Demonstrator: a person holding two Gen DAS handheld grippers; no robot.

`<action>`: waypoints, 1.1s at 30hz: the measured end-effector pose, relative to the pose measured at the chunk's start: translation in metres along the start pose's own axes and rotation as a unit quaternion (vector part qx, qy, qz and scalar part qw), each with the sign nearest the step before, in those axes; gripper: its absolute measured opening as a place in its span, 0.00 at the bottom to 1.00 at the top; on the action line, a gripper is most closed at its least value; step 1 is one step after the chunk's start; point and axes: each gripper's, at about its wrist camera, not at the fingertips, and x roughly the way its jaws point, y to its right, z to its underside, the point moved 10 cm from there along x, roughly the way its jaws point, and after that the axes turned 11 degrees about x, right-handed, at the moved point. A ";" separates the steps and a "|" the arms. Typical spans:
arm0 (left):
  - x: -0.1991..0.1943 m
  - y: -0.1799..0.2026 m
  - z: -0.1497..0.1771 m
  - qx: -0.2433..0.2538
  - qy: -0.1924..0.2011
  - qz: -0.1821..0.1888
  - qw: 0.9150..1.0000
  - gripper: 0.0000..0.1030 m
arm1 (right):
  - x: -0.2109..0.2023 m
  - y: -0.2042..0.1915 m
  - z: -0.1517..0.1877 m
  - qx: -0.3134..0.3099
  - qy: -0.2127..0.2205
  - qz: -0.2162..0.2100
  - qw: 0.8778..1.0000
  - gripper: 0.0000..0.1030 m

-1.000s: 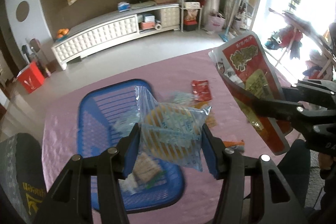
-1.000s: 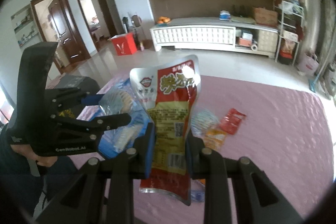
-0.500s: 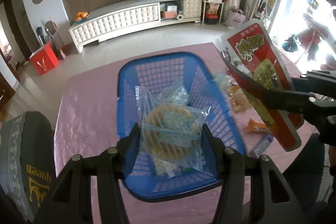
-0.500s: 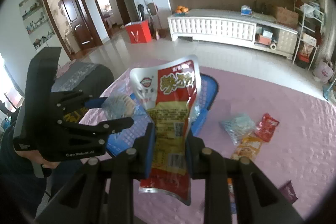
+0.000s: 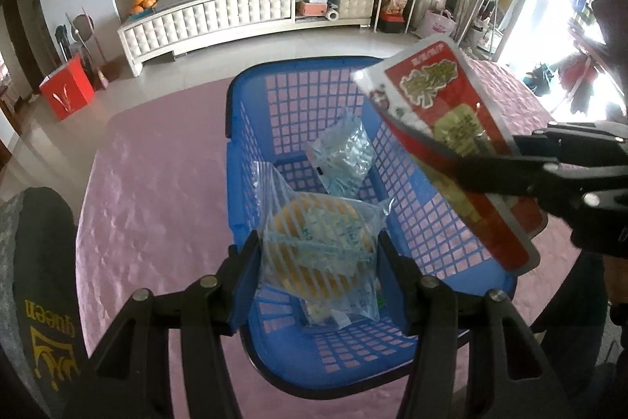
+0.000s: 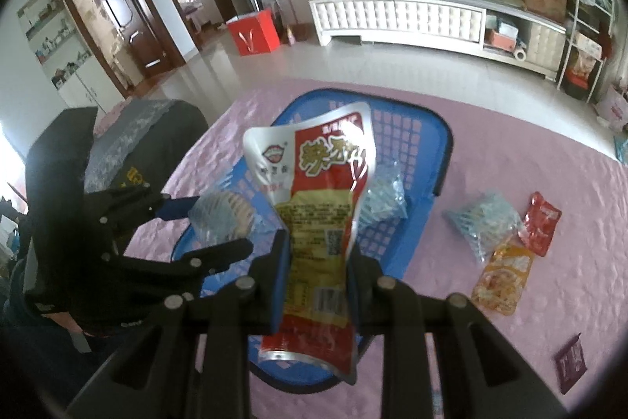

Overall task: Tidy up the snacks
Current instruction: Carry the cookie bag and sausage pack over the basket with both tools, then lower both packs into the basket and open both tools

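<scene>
Two grippers over one blue basket point(image 5: 251, 128): left gripper point(image 5: 318, 262) pinches a clear cookie bag point(image 5: 318, 242), right gripper point(image 6: 318, 262) squeezes a red pouch point(image 6: 318, 191); four loose packets lie lower right, with pink tablecloth point(image 5: 157, 183) bare at left.

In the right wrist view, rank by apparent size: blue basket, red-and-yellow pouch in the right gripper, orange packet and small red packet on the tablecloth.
1. blue basket
2. red-and-yellow pouch, though nearness to the camera inflates it
3. orange packet
4. small red packet, only slightly smaller
</scene>
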 end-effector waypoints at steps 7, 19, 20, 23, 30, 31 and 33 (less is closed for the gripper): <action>0.001 0.005 0.003 0.017 0.006 0.002 1.000 0.52 | 0.022 -0.006 0.007 -0.003 -0.024 0.019 1.000 0.29; 0.004 0.004 0.008 0.016 -0.002 0.003 1.000 0.52 | 0.028 -0.002 0.013 -0.002 -0.036 0.058 0.998 0.80; 0.004 0.005 0.009 0.013 -0.003 0.004 1.000 0.52 | 0.025 -0.005 0.014 -0.004 -0.037 0.048 0.998 0.87; 0.003 0.004 0.010 0.007 -0.003 0.005 1.000 0.52 | 0.015 -0.005 0.011 -0.014 -0.021 0.060 0.998 0.92; -0.001 0.002 0.009 0.003 -0.007 0.000 1.000 0.52 | -0.002 0.003 0.008 -0.011 0.004 0.068 0.998 0.96; -0.001 0.004 0.009 0.004 -0.008 -0.001 1.000 0.52 | -0.003 0.005 0.007 -0.009 0.007 0.071 0.997 0.97; 0.000 0.006 0.008 0.005 -0.012 -0.005 1.000 0.53 | -0.005 0.011 0.008 -0.004 0.009 0.077 0.997 0.97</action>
